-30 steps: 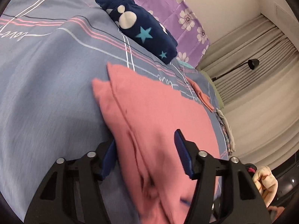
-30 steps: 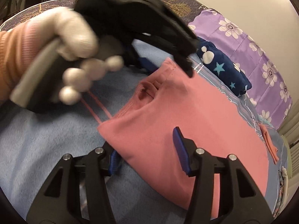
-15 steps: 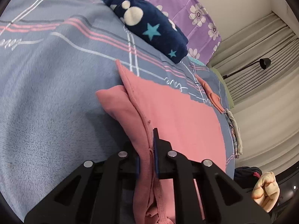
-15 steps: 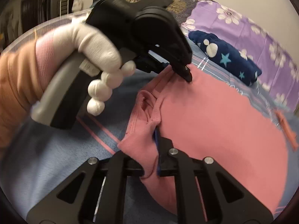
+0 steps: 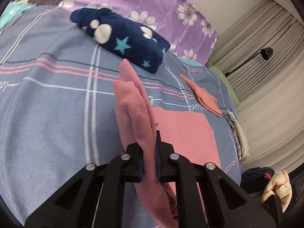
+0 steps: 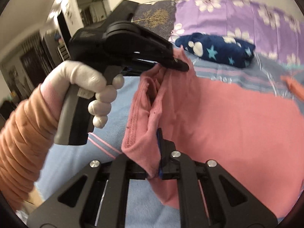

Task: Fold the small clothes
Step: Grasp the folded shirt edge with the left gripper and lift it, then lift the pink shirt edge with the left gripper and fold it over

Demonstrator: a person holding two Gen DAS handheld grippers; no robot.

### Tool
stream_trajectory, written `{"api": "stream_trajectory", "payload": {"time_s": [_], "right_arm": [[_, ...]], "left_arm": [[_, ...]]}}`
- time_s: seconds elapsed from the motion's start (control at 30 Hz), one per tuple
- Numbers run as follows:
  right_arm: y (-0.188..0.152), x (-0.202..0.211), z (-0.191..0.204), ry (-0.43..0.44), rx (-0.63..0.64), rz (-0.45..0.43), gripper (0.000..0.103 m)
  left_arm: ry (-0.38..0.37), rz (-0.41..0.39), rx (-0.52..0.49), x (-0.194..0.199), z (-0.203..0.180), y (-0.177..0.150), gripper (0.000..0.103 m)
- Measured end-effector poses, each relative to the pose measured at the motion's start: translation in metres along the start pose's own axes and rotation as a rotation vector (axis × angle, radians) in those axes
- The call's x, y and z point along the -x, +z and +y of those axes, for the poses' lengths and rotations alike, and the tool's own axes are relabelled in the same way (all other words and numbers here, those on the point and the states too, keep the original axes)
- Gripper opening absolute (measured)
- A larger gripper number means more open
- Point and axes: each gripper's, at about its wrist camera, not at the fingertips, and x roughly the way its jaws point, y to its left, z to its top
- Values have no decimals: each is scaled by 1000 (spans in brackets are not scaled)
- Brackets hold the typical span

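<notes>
One pink garment [image 5: 182, 133], lying on the bedspread [image 5: 47, 114] with its near edge lifted off the cover in a bunched ridge; the far part lies flat, spreading toward 2 o'clock in the left wrist view.

Two grippers, both clamped on that lifted edge:
- Left gripper [image 5: 149, 159]: jaws nearly together, pink cloth pinched between the blue pads [image 5: 158, 163]; the fold rises from the pads toward 11 o'clock. Seen from the right wrist, this gripper [image 6: 182, 66] comes in from 10 o'clock and bites the upper corner of the cloth.
- Right gripper [image 6: 153, 163]: jaws nearly together, a fold of the hem gripped between them; the cloth hangs slack between the two grips, forming an open pocket.

One gloved hand [image 6: 91, 91], white, wrapped around the left gripper's grey handle; an orange ribbed sleeve [image 6: 20, 138] runs off toward 8 o'clock.

One navy bundle [image 5: 121, 38] with white paws and teal stars, at 12 o'clock beyond the pink garment, apart from it, at the foot of the purple pillow [image 5: 161, 5] with white flowers.

One small orange cloth [image 5: 203, 95], at 2 o'clock in the left wrist view, just past the garment's far corner.

Some pale clothes [image 5: 239, 134] at the bed's edge, 3 o'clock.

Cream curtains [image 5: 266, 87] behind, with a black lamp [image 5: 266, 54] in front of them.
</notes>
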Motion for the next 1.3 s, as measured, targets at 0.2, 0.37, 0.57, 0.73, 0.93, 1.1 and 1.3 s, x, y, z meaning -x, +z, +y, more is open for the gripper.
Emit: {"api": "stream_trajectory", "payload": {"time_s": [0.2,0.37,0.57,0.73,0.93,1.1,1.3], "right_arm": [[-7,33,-35,26,-98,-34,7],[-19,57,-61,34,-149,-57,7],[-33,81,-98,25,-217,-68,5],[-42,97,-133,32,-291,-81,5],[-59,112,-162,33,-367,-99,5],[-73,124,-181,27,-425,-114,5],[-96,135,-196,10,-484,-109,5]], "left_arm": [[11,10,-24,-18,-41,5,9],[24,31,-87,-41,-86,4,9],[18,63,-129,-77,-129,-1,9],[43,104,-169,-109,-157,-3,9],[77,151,-223,-143,-185,-8,9],[94,182,-284,-167,-208,-15,9],[145,236,-339,-198,-228,-28,9]]}}
